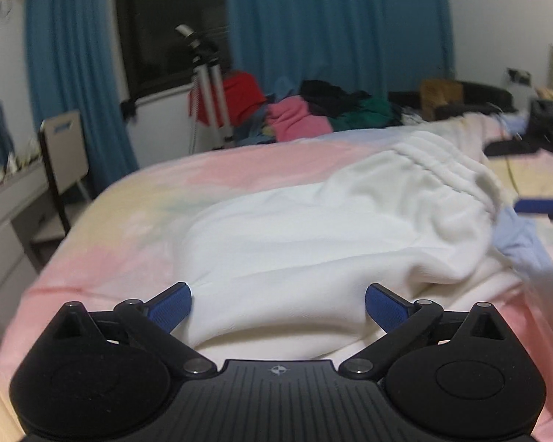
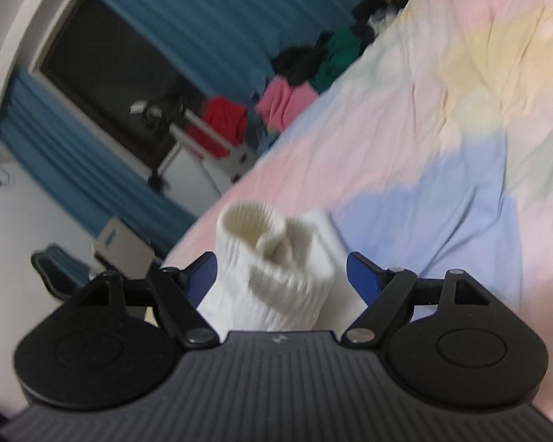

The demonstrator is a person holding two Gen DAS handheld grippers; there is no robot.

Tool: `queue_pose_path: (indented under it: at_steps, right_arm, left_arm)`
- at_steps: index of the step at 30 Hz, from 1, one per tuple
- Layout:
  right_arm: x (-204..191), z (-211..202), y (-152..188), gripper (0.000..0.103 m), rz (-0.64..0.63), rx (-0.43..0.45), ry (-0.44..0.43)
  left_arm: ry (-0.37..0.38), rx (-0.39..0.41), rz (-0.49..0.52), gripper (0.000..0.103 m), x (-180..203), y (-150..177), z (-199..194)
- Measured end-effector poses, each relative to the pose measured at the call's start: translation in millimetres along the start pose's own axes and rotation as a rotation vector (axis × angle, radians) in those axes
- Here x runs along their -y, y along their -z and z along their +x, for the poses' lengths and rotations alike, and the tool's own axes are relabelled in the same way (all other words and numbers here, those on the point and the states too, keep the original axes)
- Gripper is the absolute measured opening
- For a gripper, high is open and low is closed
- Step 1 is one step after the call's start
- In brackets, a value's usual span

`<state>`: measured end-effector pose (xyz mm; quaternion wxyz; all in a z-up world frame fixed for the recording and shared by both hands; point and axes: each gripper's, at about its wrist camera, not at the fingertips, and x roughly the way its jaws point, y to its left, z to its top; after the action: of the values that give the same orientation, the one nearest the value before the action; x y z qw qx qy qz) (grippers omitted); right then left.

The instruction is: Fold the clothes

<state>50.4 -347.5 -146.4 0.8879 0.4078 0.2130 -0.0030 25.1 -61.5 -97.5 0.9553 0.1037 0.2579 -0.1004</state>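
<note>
A white garment lies spread and rumpled on the pastel bedsheet. Its ribbed end sits at the far right. My left gripper is open wide just above the garment's near edge, and its blue pads touch nothing. In the right wrist view a bunched ribbed cuff of the white garment stands up between the fingers of my right gripper. The jaws are open: the left pad is beside the cuff, and a gap shows at the right pad. One blue fingertip of the right gripper shows at the right edge of the left wrist view.
A pile of red, pink, green and black clothes lies at the far end of the bed. A tripod stands by the window. A chair and a desk are at the left. Black items lie at the right.
</note>
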Motion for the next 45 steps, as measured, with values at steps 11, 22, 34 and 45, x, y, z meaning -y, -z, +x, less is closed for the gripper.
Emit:
queue_pose_path:
  at_steps: [11,22,34,45]
  right_arm:
    - [-14,43,26,0.079,-0.033,-0.190,0.010]
    - [-50,35,27,0.027,-0.289,-0.011,0.000]
    - [7,41,17,0.047,-0.070,-0.107,0.122]
    - [-5,37,24,0.081,-0.178,-0.082,0.242]
  left_arm:
    - [0.033,-0.101,-0.175,0.101,-39,8,22]
    - [0.069,-0.074,-0.240,0.101,-49,8,16]
    - [0.123,-0.180,-0.529,0.102,-80,29,20]
    - [0.120,-0.239,-0.563,0.103,-90,38,20]
